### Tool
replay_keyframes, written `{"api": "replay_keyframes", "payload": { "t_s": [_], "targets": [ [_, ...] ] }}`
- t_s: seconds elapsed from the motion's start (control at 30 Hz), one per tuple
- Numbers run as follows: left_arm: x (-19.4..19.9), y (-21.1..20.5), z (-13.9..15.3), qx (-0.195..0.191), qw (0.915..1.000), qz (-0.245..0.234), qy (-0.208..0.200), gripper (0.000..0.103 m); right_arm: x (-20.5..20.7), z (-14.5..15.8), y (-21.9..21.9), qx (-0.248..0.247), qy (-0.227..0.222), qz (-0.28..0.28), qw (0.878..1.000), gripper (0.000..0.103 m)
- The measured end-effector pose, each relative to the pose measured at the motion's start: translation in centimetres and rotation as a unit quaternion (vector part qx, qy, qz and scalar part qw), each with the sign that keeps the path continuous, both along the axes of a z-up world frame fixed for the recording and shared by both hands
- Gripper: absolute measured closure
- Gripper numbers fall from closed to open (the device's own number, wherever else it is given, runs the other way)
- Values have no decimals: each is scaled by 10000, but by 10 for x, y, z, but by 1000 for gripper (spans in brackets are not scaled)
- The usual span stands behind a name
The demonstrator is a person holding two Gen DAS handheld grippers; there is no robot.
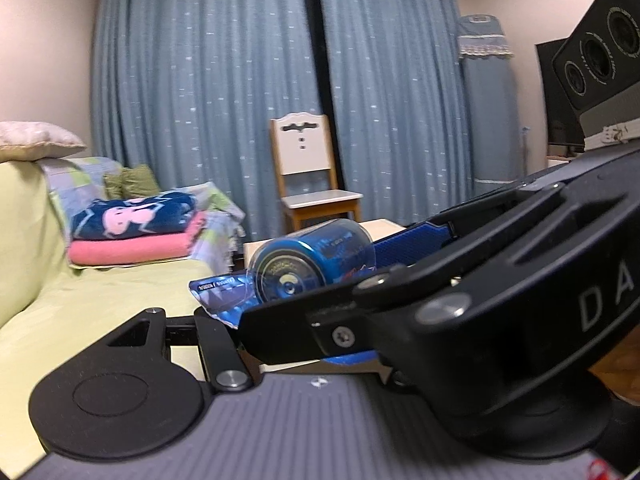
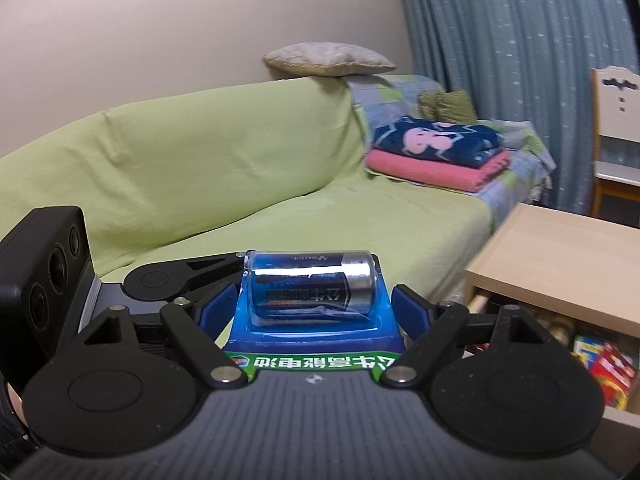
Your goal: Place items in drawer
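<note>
Blue card and clear plastic made up the one battery pack (image 2: 316, 300), holding a single large cell. It lay between the right gripper (image 2: 316, 312) fingers, whose blue pads (image 2: 218, 306) stood just beside its edges; whether they pinched it I could not tell. The left gripper (image 1: 224, 320) sat close alongside, its state unclear. One open drawer (image 2: 600, 356) showed at right.

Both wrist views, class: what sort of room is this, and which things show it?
Most likely a living room at home: a sofa under a green cover, folded blankets stacked on it, long blue curtains and a wooden chair before them.
</note>
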State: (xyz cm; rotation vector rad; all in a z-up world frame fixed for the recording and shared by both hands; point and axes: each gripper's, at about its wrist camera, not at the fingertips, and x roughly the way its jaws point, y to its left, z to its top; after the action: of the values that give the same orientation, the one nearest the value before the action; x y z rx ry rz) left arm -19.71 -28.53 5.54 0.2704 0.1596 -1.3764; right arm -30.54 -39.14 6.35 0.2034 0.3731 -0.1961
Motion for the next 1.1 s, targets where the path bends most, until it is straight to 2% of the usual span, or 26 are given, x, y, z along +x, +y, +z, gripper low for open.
{"api": "replay_keyframes", "payload": {
  "t_s": [0.3, 0.57, 0.8, 1.1],
  "targets": [
    [-38, -55, -8, 90, 9980, -621, 14, 44, -45, -7, -47, 37, -5, -608, 9981, 21],
    [-69, -103, -12, 266, 9926, -1184, -61, 44, -77, -15, -86, 174, -84, -1182, 9928, 21],
    [-82, -124, -26, 427, 9875, -1517, -8, 44, -88, -27, -102, 255, 6, -1494, 9884, 21],
    [-92, -136, -28, 390, 9825, -1820, -46, 44, -103, -25, -114, 199, 1, -1729, 9847, 21]
  ]
}}
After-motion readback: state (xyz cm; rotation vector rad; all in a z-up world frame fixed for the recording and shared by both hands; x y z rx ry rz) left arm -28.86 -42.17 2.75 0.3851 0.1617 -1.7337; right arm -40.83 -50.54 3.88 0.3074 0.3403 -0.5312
